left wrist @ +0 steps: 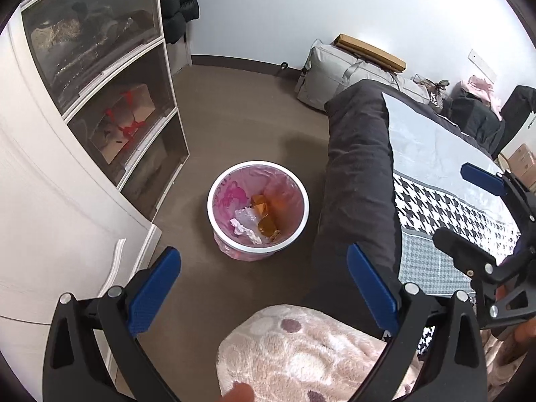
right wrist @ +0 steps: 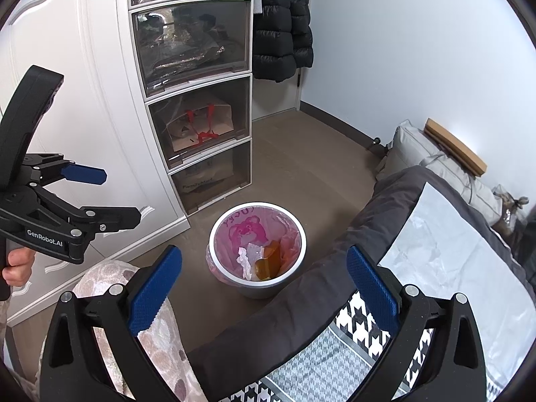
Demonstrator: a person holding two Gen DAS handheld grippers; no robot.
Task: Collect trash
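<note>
Trash (left wrist: 254, 224) already sits in the lined bin (left wrist: 214, 197) on the floor; your left tongs (left wrist: 263, 284) and right tongs (right wrist: 264, 284) gape wide, empty, with nothing left visible to gather.

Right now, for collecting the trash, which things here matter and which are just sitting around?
For the job:
- trash bin with pink liner
- crumpled white paper and orange wrapper inside it
- left gripper and right gripper, both open and empty

Just lying about:
- drawer unit
- black jacket
- bedding
- grey bag
</note>
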